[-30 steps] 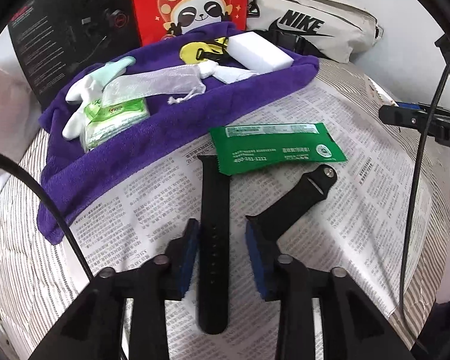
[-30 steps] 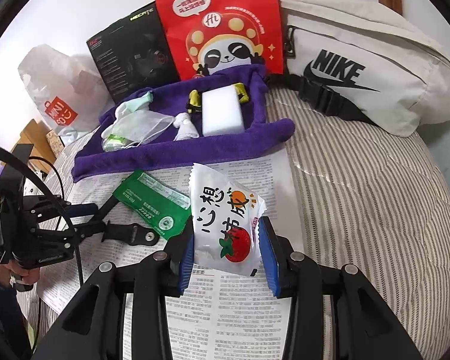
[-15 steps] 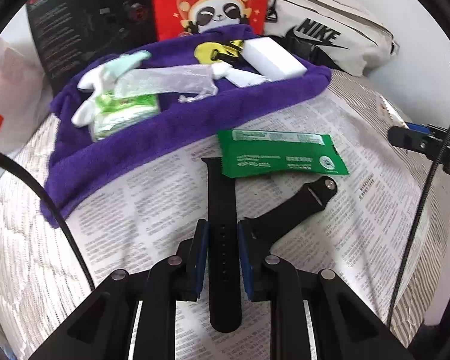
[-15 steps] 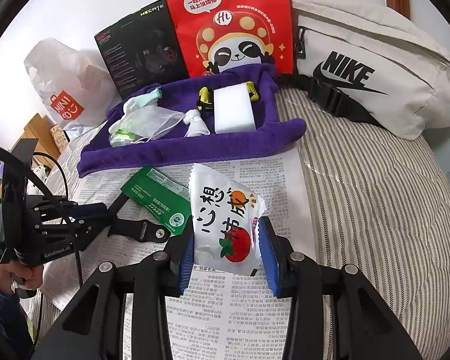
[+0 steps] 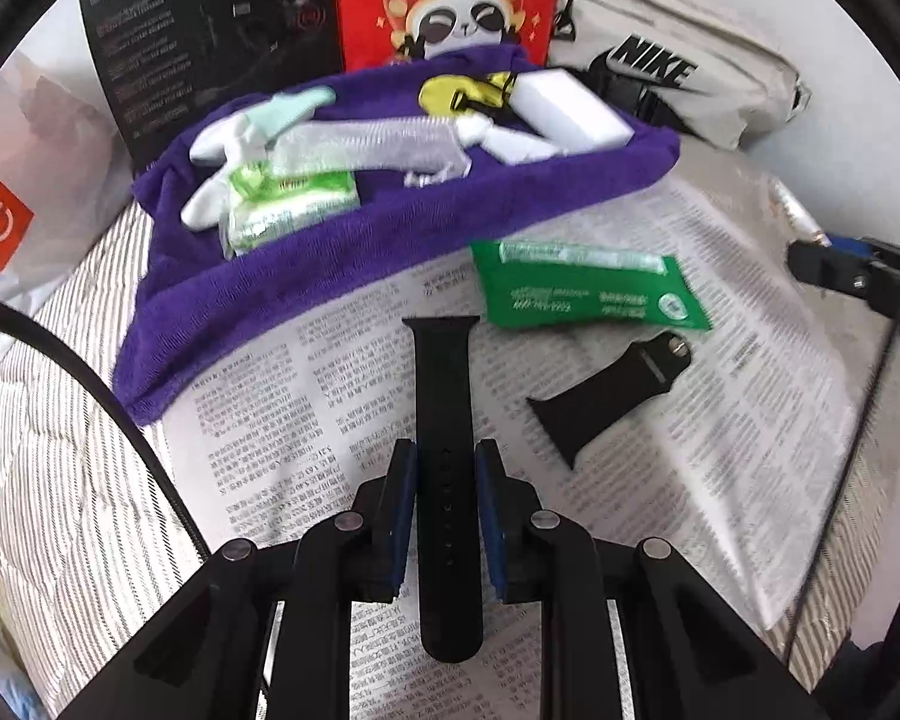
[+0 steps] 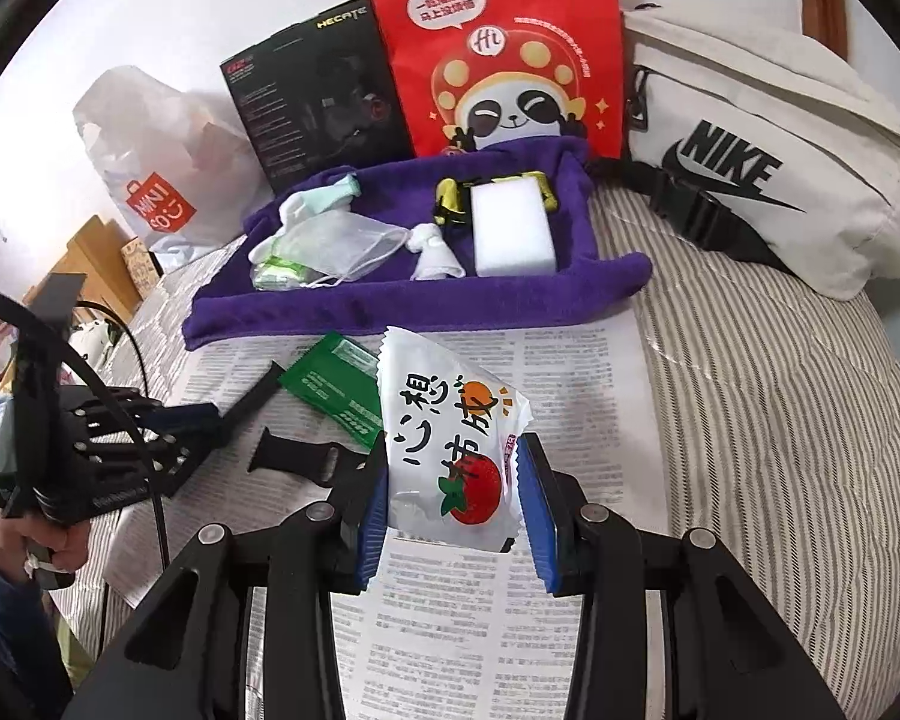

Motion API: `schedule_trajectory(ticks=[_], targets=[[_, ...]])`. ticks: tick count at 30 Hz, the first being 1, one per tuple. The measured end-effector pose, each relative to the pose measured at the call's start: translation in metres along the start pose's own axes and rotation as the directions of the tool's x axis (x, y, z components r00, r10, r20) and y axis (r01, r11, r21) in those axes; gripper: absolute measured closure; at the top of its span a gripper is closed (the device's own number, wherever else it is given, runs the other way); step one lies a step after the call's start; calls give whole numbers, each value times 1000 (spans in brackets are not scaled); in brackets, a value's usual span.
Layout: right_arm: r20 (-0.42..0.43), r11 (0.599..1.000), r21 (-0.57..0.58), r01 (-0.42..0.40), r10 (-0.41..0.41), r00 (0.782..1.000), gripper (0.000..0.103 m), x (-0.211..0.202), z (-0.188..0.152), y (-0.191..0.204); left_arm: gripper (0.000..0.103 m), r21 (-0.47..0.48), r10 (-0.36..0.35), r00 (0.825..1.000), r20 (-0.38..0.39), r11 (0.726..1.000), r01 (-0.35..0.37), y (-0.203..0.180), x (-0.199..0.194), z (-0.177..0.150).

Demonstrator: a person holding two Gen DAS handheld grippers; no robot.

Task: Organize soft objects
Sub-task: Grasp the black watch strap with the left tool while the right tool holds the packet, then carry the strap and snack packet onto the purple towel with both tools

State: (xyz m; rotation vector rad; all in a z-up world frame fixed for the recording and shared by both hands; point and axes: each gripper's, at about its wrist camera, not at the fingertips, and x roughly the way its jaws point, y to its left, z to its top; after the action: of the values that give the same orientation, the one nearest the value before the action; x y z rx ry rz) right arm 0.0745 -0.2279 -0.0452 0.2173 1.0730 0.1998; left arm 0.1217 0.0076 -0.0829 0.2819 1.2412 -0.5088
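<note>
We had left gripper (image 5: 447, 480) closed on long black strap (image 5: 444, 396), long axis running straight ahead toward purple towel (image 5: 258, 282). Right gripper (image 6: 453, 501) partly open around white snack packet (image 6: 444, 426); firm hold unclear.

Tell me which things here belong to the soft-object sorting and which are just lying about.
Part of the job:
- long black watch strap, clamped in the left gripper
- white snack packet, between the right gripper's jaws
- short strap piece
- green wipes packet
- purple towel holding sorted items

Just lying about:
- red panda bag
- Nike pouch
- black box
- newspaper
</note>
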Motion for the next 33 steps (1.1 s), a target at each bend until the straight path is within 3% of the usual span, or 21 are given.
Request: schedule_trajectory(ticks=[9, 16, 33], targets=[[-8, 1000, -6, -4, 4, 1000, 64, 2, -2, 1, 83, 12, 29, 1000, 7, 999, -29, -10, 6, 4], [-6, 1000, 10, -4, 4, 1000, 64, 1, -3, -4, 84, -29, -1, 1000, 12, 1000, 1, -7, 3, 3], [-22, 997, -59, -57, 56, 998, 64, 3, 22, 19, 84, -89, 3, 995, 95, 996, 6, 18, -45, 7]])
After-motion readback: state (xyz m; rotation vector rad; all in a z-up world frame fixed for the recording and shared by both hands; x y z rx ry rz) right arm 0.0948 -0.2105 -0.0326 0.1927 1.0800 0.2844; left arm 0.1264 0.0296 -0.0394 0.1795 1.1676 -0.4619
